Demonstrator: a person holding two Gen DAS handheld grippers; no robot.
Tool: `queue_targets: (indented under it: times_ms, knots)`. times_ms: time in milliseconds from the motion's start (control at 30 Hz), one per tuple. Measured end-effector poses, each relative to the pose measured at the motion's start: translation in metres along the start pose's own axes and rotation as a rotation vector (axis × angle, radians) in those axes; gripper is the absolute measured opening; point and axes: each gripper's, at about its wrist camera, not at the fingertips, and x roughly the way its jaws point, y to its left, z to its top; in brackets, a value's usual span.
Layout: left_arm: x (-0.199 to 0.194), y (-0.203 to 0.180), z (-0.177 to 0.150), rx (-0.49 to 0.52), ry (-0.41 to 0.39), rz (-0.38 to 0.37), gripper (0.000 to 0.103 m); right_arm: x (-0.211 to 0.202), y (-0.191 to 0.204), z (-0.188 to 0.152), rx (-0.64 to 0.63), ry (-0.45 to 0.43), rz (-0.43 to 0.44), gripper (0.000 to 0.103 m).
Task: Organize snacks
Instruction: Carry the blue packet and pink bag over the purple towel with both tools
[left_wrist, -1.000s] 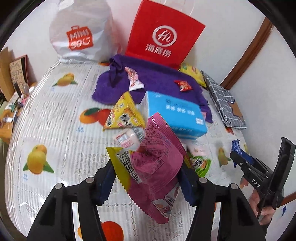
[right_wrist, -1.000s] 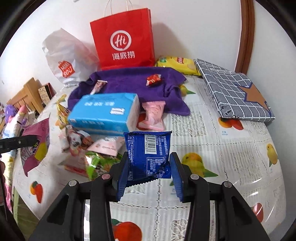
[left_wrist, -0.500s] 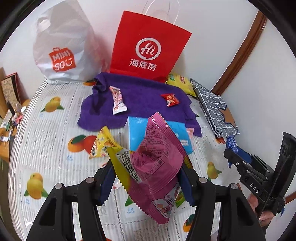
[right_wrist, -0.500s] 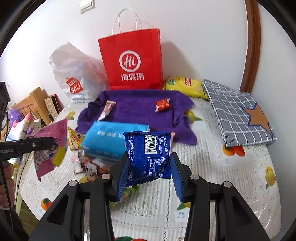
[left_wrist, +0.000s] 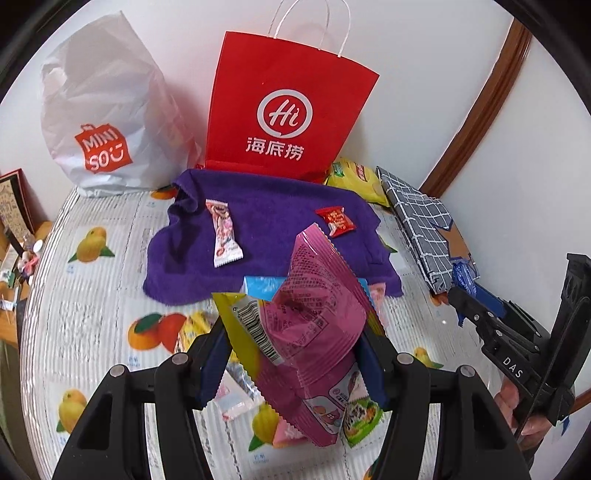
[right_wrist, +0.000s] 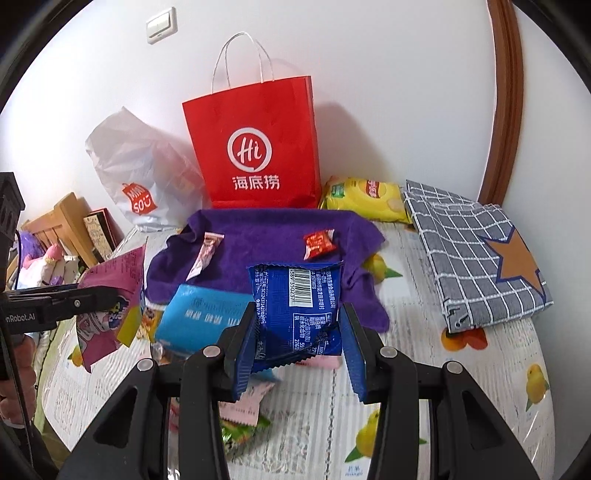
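My left gripper (left_wrist: 291, 365) is shut on a pink and yellow snack bag (left_wrist: 314, 325), held up over the table. A blue snack packet (right_wrist: 299, 306) is pinched in my right gripper (right_wrist: 299, 354), barcode side up. On the purple towel (left_wrist: 269, 229) lie a pink-white candy bar (left_wrist: 223, 232) and a small red packet (left_wrist: 336, 220). Behind the towel a red paper bag (left_wrist: 288, 114) stands upright. A blue tissue pack (right_wrist: 199, 314) lies in front of the towel, and several small snack packets (right_wrist: 240, 410) lie loose under my grippers.
A white plastic shopping bag (left_wrist: 99, 122) stands at the back left. A yellow chip bag (right_wrist: 365, 199) and a folded grey checked cloth (right_wrist: 476, 254) lie at the right by the wall. A fruit-print tablecloth (left_wrist: 85, 295) covers the table. Wooden furniture (right_wrist: 62, 225) stands off its left edge.
Both grippers rose and drew back with their packets still held. The towel and red bag now sit lower and fuller in both views, and the tissue pack has slid behind the held packets.
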Motion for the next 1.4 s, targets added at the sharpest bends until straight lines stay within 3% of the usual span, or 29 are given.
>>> queue_targets:
  times_ms: [567,900,1133,1400]
  knots:
    - [0.034,0.014,0.063,0.001,-0.013,0.015,0.060,0.058,-0.011,0.041,0.016,0.008,-0.008,0.043]
    - [0.056,0.048,0.091,-0.051,-0.017,0.066,0.060,0.090,-0.022,0.060,0.023,0.013,-0.027,0.043]
    - [0.078,0.073,0.099,-0.087,0.013,0.098,0.060,0.118,-0.029,0.065,0.035,0.038,-0.031,0.043]
    - [0.117,0.075,0.108,-0.065,0.076,0.103,0.060,0.162,-0.032,0.061,0.029,0.094,-0.031,0.043]
